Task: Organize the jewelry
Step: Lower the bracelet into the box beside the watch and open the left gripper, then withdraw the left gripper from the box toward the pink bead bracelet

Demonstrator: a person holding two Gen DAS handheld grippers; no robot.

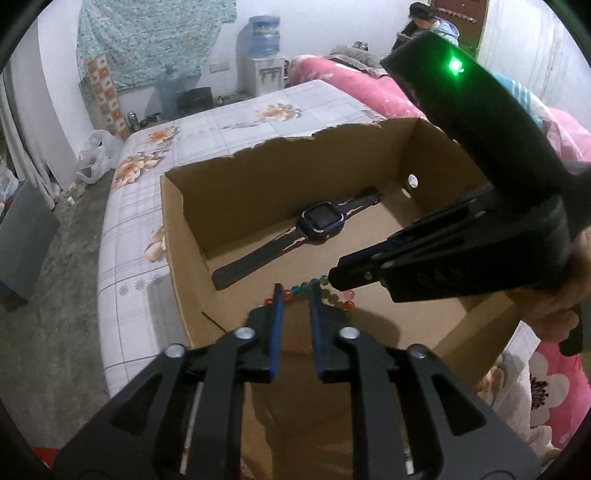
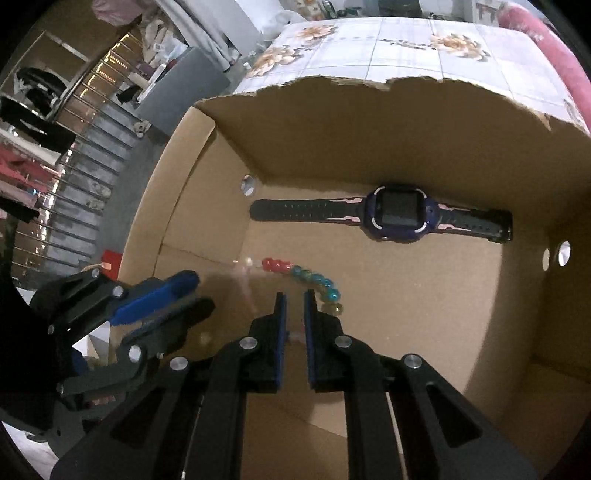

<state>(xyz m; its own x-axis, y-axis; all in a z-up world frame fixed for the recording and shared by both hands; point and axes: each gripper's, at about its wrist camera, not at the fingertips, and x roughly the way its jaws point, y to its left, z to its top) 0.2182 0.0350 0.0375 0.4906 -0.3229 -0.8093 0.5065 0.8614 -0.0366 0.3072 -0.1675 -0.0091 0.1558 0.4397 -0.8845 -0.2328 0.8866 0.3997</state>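
Inside the cardboard box [image 1: 258, 177], a dark smartwatch [image 1: 325, 223] lies flat by the far wall, and a string of coloured beads [image 2: 314, 280] sits nearer me. My left gripper [image 1: 295, 291] stands slightly apart over the beads, pads not pressing them. My right gripper [image 2: 293, 301] shows a narrow gap; whether it pinches the bead string I cannot tell. Only the left view shows the water dispenser [image 1: 263, 55] and a seated person [image 1: 424, 26]; only the right shows stairs [image 2: 85, 162]. The box rests on a floral mattress [image 1: 140, 229].
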